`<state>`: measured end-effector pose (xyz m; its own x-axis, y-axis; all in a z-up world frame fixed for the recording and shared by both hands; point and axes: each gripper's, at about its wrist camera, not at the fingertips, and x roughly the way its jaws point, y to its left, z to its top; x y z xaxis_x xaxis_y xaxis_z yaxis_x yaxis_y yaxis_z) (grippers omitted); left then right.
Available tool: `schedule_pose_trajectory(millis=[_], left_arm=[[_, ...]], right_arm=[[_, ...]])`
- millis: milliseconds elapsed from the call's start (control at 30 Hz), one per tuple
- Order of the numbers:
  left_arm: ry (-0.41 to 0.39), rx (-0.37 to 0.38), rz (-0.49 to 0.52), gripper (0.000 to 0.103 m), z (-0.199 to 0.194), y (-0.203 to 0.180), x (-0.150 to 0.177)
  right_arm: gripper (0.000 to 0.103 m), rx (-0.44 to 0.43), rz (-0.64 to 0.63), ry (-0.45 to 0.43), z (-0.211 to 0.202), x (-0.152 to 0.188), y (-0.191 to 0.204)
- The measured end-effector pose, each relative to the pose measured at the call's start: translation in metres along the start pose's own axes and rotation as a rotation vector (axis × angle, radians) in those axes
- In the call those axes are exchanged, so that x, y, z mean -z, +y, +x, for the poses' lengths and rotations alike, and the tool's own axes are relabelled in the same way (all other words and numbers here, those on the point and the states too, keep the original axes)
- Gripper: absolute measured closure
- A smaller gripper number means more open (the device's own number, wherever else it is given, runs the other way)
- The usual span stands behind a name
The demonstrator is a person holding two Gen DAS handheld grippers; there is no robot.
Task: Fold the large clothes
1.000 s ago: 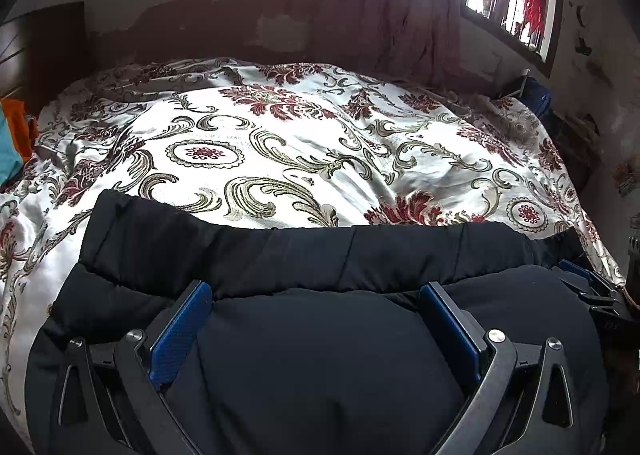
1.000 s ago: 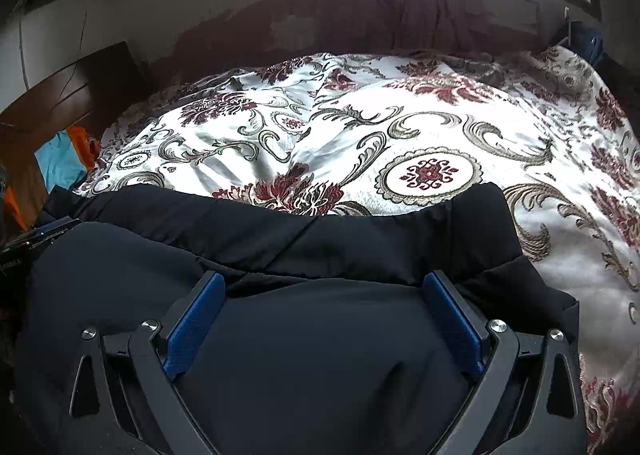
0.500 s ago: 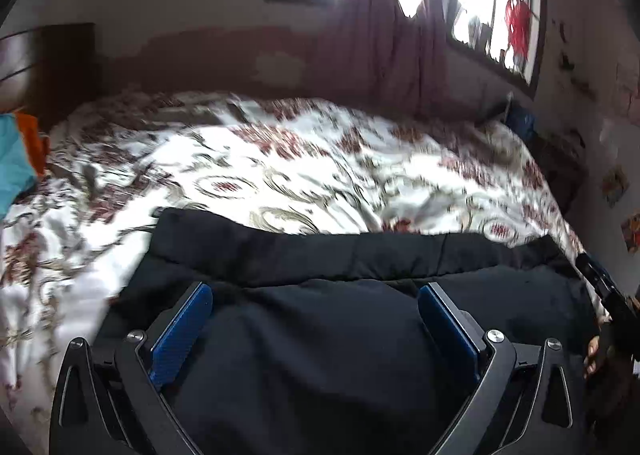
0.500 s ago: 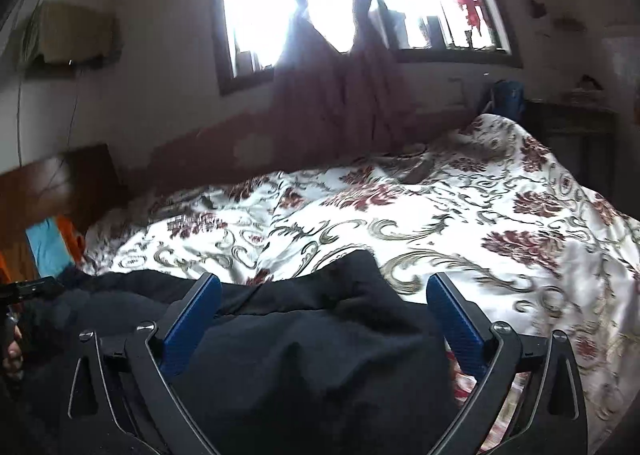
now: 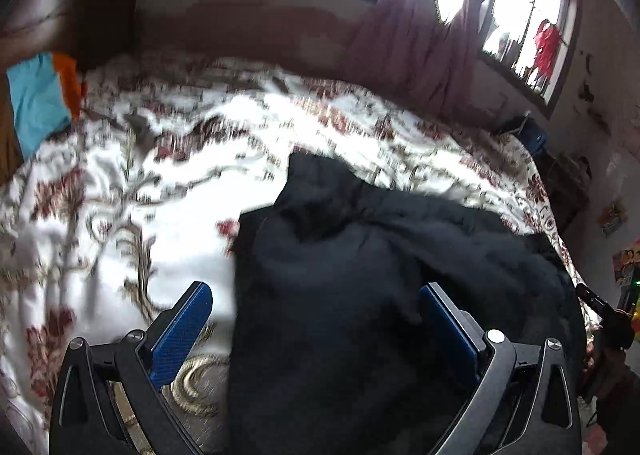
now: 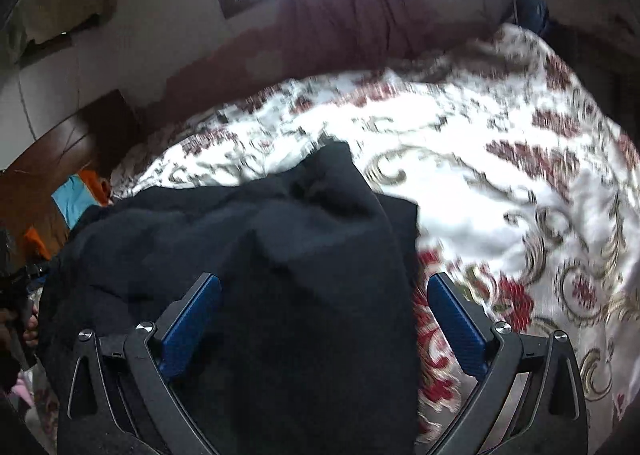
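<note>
The black padded garment [image 5: 360, 275] lies bunched on the near side of the bed, and both views are smeared by motion blur. In the left wrist view its bulk fills the near centre and right, with one narrow end [image 5: 316, 175] reaching away toward the far wall; the rest spreads rightward along the near edge of the bed, so its long axis runs roughly left to right across the two views, humped in the middle. In the right wrist view the same garment [image 6: 260, 275] fills the near centre and left, again with a narrowed end [image 6: 332, 163] pointing far.

The left gripper [image 5: 316, 331] stands wide, its blue pads [image 5: 180, 331] well apart; the cloth passes between them and covers the right-hand pad's base, but the pads do not press on it. The right gripper [image 6: 320, 331] is equally wide, the garment lying across its left pad [image 6: 188, 331] and the gap.

Under the garment is a white bedspread [image 5: 120, 195] with red flowers and olive scrolls. Beyond it stand a dark wooden headboard [image 5: 72, 15] on the far left, with turquoise and orange cloth [image 5: 40, 99] beside it, a maroon curtain [image 5: 400, 39], and bright windows [image 5: 524, 35].
</note>
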<state>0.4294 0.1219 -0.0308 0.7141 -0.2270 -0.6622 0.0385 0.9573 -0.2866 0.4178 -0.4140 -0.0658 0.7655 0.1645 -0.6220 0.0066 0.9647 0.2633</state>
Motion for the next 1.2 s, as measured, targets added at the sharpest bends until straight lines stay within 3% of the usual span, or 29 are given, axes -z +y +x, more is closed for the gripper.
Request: schedule_pose_trajectory(millis=[133, 367, 600, 733, 867, 1200], left_arm=[[0.102, 0.036, -0.054, 0.000, 0.021, 0.020, 0.015], [0.074, 0.115, -0.095, 0.000, 0.029, 0.031, 0.029], [0.108, 0.177, -0.083, 0.000, 0.031, 0.031, 0.030], [0.148, 0.217, -0.043, 0.000, 0.035, 0.021, 0.033], [0.159, 0.205, -0.038, 0.000, 0.037, 0.017, 0.034], [0.089, 0.197, -0.001, 0.000, 0.033, 0.018, 0.044]], right_arm=[[0.002, -0.076, 0.086, 0.123, 0.025, 0.010, -0.026], [0.001, -0.118, 0.103, 0.081, 0.025, 0.022, -0.032], [0.001, -0.297, -0.008, 0.141, 0.026, 0.030, -0.015], [0.001, -0.322, -0.001, 0.137, 0.027, 0.033, -0.018], [0.001, -0.325, 0.008, 0.113, 0.028, 0.036, -0.021], [0.001, -0.286, -0.012, 0.089, 0.020, 0.041, -0.006]])
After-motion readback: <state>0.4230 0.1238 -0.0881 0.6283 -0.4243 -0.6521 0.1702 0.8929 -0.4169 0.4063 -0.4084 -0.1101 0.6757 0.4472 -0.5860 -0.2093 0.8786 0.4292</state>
